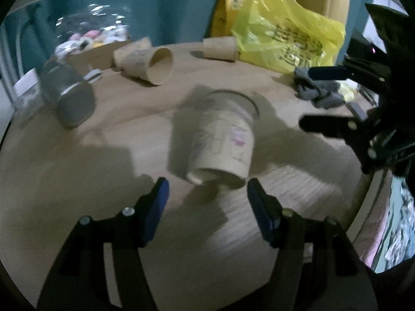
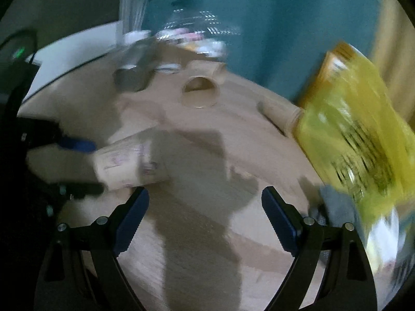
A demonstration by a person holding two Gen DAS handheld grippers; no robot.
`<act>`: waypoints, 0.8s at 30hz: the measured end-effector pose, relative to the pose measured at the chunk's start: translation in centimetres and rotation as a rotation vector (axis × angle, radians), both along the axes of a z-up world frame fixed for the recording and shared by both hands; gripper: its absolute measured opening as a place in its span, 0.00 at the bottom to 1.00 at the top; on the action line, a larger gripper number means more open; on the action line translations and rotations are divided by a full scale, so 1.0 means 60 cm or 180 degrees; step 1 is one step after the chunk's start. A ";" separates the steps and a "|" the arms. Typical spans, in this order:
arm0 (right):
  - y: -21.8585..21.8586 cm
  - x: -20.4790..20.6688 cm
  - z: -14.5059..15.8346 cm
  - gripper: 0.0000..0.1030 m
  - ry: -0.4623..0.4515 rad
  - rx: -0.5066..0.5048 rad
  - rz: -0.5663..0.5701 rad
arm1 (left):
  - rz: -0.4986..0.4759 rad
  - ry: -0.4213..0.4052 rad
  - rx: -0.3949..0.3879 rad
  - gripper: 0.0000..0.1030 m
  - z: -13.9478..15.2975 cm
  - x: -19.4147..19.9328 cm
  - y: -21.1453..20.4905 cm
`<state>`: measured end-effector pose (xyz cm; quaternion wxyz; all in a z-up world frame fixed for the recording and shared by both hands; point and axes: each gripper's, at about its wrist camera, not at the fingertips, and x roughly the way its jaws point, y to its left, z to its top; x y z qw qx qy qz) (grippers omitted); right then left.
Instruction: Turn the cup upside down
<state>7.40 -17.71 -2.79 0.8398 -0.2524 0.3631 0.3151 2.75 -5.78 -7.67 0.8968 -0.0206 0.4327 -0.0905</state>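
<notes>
A beige paper cup (image 1: 223, 140) with pink print stands tilted on the round wooden table (image 1: 77, 171), narrow base toward me and wide rim on the far side. My left gripper (image 1: 207, 189) is open, its blue-padded fingers just short of the cup's base, not touching. My right gripper (image 2: 205, 197) is open and empty over bare table; it also shows at the right of the left wrist view (image 1: 308, 98). In the right wrist view the cup (image 2: 127, 165) sits at the left, between the left gripper's fingers (image 2: 77, 143).
Another paper cup (image 1: 147, 61) lies on its side at the back, a third (image 1: 220, 48) beside a yellow plastic bag (image 1: 285, 41). A grey metal can (image 1: 70, 96) lies at the left, grey cloth (image 1: 316, 90) at the right. A clear bag of sweets (image 1: 90, 33) sits behind.
</notes>
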 end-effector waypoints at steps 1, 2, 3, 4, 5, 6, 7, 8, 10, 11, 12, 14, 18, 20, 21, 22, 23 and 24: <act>0.013 -0.002 0.005 0.88 0.0003 -0.0105 0.0333 | 0.0064 -0.0006 -0.0031 0.62 0.003 -0.008 0.010; 0.021 -0.005 0.008 0.88 -0.0014 -0.0196 0.0546 | 0.0120 -0.0013 -0.0048 0.62 0.005 -0.015 0.018; 0.035 -0.010 0.012 0.88 -0.0042 -0.0352 0.0879 | 0.0204 -0.0021 -0.0062 0.62 0.007 -0.022 0.026; 0.044 -0.014 0.014 0.88 -0.0040 -0.0468 0.1113 | 0.0306 -0.0019 -0.0092 0.63 0.008 -0.030 0.039; 0.059 -0.019 0.013 0.88 -0.0033 -0.0657 0.1423 | 0.0379 -0.0012 -0.0122 0.62 0.008 -0.036 0.048; 0.070 -0.023 0.010 0.88 -0.0040 -0.0835 0.1654 | 0.0484 0.0001 -0.0149 0.63 0.008 -0.043 0.059; 0.085 -0.034 -0.001 0.88 -0.0077 -0.1135 0.1997 | 0.0563 0.0008 -0.0156 0.63 0.006 -0.049 0.068; 0.098 -0.049 -0.017 0.88 -0.0191 -0.1481 0.2355 | 0.0664 0.0020 -0.0162 0.63 0.005 -0.054 0.078; 0.117 -0.065 -0.043 0.88 -0.0356 -0.1937 0.2854 | 0.0882 0.0048 -0.0192 0.62 0.004 -0.066 0.096; 0.125 -0.068 -0.050 0.88 -0.0368 -0.2077 0.3052 | 0.0987 0.0056 -0.0208 0.62 0.004 -0.071 0.103; 0.132 -0.068 -0.053 0.88 -0.0378 -0.2161 0.3214 | 0.1063 0.0060 -0.0216 0.62 0.003 -0.076 0.109; 0.140 -0.065 -0.054 0.88 -0.0406 -0.2322 0.3559 | 0.1232 0.0066 -0.0231 0.62 0.004 -0.085 0.122; 0.166 -0.063 -0.055 0.88 -0.0455 -0.2601 0.4091 | 0.1547 0.0035 -0.0264 0.62 0.008 -0.095 0.144; 0.169 -0.063 -0.060 0.88 -0.0439 -0.2743 0.4288 | 0.1663 0.0036 -0.0257 0.62 0.008 -0.100 0.153; 0.175 -0.062 -0.063 0.88 -0.0383 -0.2823 0.4380 | 0.1719 0.0042 -0.0246 0.62 0.006 -0.104 0.157; 0.182 -0.062 -0.067 0.88 -0.0274 -0.2898 0.4478 | 0.1761 0.0051 -0.0227 0.62 0.006 -0.108 0.160; 0.187 -0.064 -0.073 0.88 -0.0173 -0.2957 0.4582 | 0.1800 0.0072 -0.0199 0.62 0.006 -0.112 0.161; 0.191 -0.062 -0.079 0.88 -0.0138 -0.2988 0.4638 | 0.1825 0.0080 -0.0153 0.62 0.006 -0.117 0.162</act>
